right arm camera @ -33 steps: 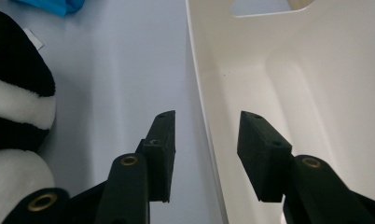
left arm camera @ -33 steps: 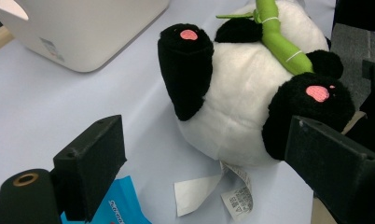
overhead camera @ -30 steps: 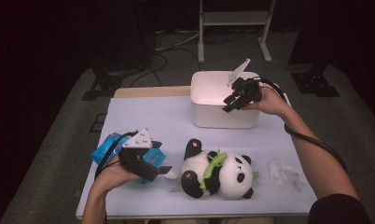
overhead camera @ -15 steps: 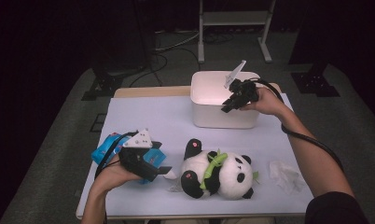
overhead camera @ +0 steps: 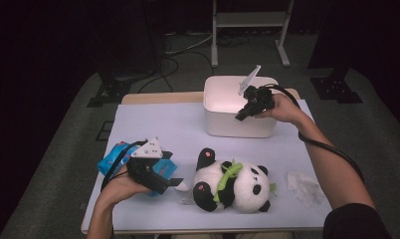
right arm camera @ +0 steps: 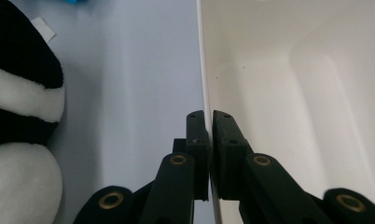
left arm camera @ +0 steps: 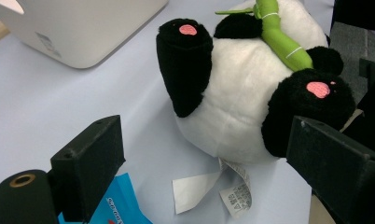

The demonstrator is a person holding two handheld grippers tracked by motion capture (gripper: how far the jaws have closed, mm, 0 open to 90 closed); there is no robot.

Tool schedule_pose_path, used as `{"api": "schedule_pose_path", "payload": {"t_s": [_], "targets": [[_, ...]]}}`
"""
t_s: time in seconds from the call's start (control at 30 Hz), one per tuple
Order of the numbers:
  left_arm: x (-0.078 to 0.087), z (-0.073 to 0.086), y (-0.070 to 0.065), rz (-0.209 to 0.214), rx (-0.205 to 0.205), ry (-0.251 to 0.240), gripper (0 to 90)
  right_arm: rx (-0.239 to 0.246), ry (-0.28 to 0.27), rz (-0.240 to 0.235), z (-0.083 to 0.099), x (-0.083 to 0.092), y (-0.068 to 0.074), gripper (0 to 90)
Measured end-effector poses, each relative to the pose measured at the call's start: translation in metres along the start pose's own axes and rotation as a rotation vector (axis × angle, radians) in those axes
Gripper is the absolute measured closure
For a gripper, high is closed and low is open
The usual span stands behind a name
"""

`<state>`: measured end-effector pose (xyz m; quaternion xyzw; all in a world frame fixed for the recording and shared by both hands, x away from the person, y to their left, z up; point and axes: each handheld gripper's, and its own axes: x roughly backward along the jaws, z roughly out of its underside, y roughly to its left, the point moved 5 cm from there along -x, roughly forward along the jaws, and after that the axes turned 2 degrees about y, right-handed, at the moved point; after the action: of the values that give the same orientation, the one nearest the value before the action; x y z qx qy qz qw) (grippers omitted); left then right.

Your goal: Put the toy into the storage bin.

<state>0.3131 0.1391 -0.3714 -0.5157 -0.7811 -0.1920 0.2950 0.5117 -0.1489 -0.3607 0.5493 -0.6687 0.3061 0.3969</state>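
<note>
A white plastic bin (overhead camera: 240, 124) stands at the far side of the table (overhead camera: 153, 119), its near rim pinched between the jaws of the right gripper (overhead camera: 242, 115), which have just been closing and now clamp the thin wall, one jaw outside and one inside, as the right gripper view shows (right arm camera: 205, 140). What can be seen of the bin's inside is bare, pale and smooth; nothing shows in it. The hold is narrow and sits on one edge only, so a pull or lift from here could tilt the bin, let the rim slip out of the pads, or flex the thin wall enough to break the grip. A drag toward the person could also run the bin into the stuffed panda (overhead camera: 233, 185), which lies on its back near the front of the table with a green bamboo stalk (overhead camera: 226, 178) across its chest and its sewn label (left arm camera: 233, 193) trailing on the cloth. The left gripper (overhead camera: 173, 182) rests low just beside the panda's feet, its jaws wide open and holding nothing. Under it lies a blue packet (overhead camera: 119, 155). A crumpled white tissue (overhead camera: 303, 185) sits apart at the right edge.
</note>
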Motion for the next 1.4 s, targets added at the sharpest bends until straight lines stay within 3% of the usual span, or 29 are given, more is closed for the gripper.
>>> {"api": "schedule_pose_path", "payload": {"t_s": [0.2, 0.63, 1.17, 1.4], "targets": [[-0.001, 0.0, 0.0, 0.004, 0.003, -0.003, 10.1, 0.026, 0.002, -0.013, -0.001, 0.0, 0.007, 86.4], [-0.004, -0.001, -0.002, 0.013, -0.004, 0.0, 10.1, 0.059, -0.005, -0.038, 0.007, 0.003, 0.039, 86.2], [-0.003, -0.004, -0.004, 0.018, -0.016, -0.002, 10.1, 0.054, -0.01, -0.043, 0.015, 0.005, 0.076, 85.9], [-0.001, -0.005, -0.004, 0.012, -0.019, -0.007, 10.1, 0.059, -0.005, -0.045, 0.016, 0.006, 0.086, 85.8]]}}
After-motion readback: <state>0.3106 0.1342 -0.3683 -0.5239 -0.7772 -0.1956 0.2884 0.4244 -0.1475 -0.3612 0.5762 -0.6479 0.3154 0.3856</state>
